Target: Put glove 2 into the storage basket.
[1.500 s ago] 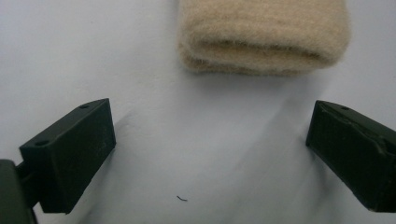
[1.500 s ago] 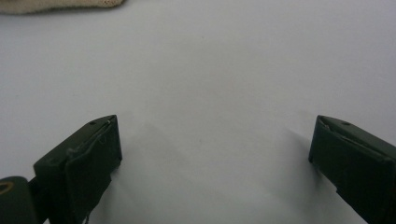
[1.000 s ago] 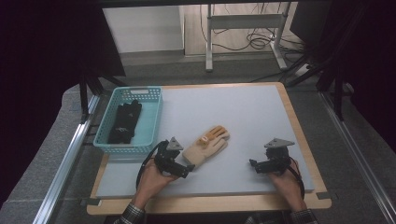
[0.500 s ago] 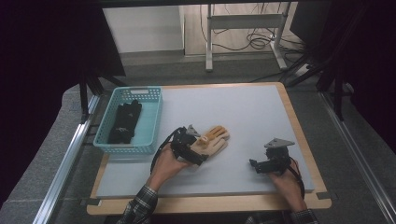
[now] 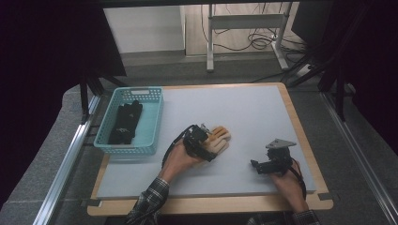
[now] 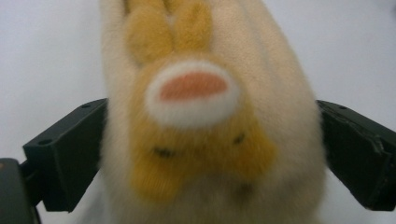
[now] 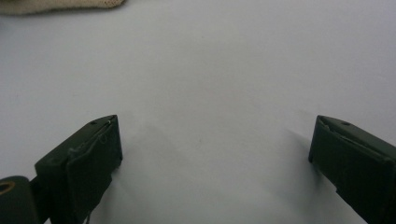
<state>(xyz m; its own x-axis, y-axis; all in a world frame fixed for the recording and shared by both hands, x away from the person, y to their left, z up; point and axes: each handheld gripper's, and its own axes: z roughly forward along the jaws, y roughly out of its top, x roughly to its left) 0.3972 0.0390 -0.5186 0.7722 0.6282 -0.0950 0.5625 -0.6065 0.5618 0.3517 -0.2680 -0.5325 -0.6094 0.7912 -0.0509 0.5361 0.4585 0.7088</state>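
Observation:
A cream plush mitten (image 5: 221,137) with a yellow animal face and a pink patch (image 6: 196,88) lies near the middle of the grey board (image 5: 244,108). My left gripper (image 5: 208,141) has reached it from the near side. In the left gripper view the mitten sits between the wide-apart jaws, and my left gripper (image 6: 212,135) stands open with both jaws at the plush's sides. My right gripper (image 5: 257,165) rests low over the bare board at the front right. My right gripper (image 7: 215,135) is open with nothing between its jaws, and the mitten's edge (image 7: 60,4) peeks in at the top left.
A teal basket (image 5: 152,123) stands at the board's left, holding black gloves (image 5: 124,123). The board's wooden rim (image 5: 211,204) runs along the front. A metal rail (image 5: 70,150) lies to the left of the table.
My left gripper has moved forward and to the right, from beside the mitten's cuff to straddling the mitten. The right gripper has stayed put.

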